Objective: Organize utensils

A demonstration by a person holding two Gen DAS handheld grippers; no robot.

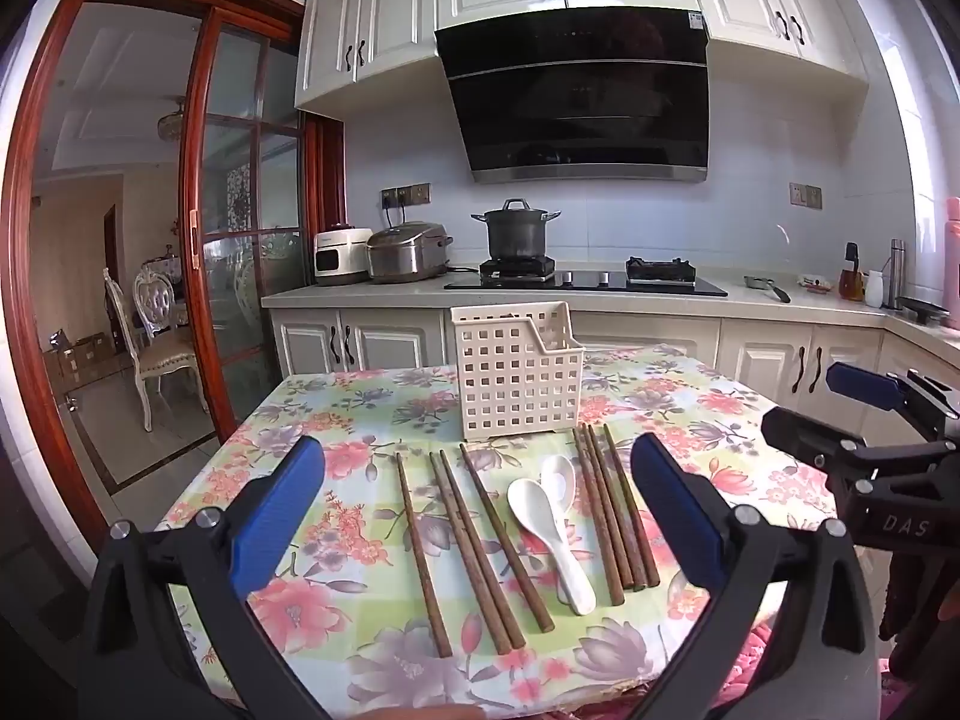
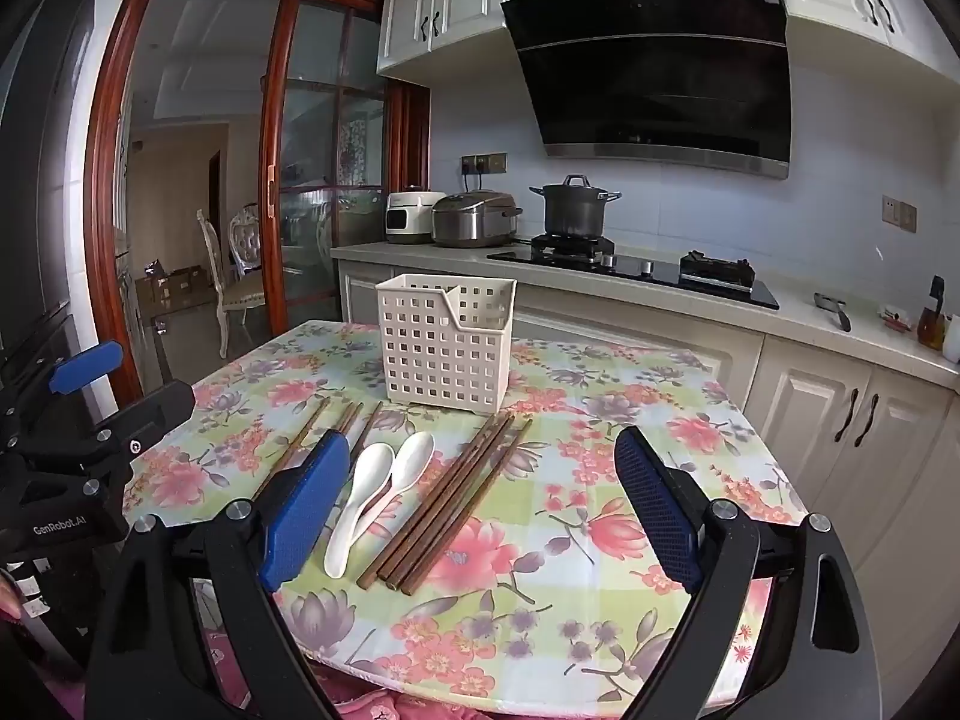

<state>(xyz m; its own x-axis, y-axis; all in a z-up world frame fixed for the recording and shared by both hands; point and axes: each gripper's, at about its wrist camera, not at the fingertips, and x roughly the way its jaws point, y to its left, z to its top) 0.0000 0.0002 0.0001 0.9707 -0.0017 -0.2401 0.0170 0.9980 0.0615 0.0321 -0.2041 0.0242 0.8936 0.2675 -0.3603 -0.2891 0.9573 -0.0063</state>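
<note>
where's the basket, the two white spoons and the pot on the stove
basket point(image 1: 516, 384), left wrist view, front perforated wall
white spoons point(image 1: 549, 495), left wrist view, where the two bowls meet
pot point(image 1: 517, 234), left wrist view, dark side wall below the lid

Beyond the fingertips, a dark pot point(image 1: 517, 232) sits on the stove point(image 1: 585, 279), rice cooker point(image 1: 408, 252) to its left, range hood point(image 1: 579, 93) overhead.

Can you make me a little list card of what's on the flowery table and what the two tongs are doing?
table: flowery tablecloth
holder: white holey basket, upright, at the far side
spoons: two white spoons, overlapping, in the middle
chopsticks: four on the left, four bunched on the right
left tongs: open, holding nothing
right tongs: open, holding nothing
put away so far: nothing visible
</note>
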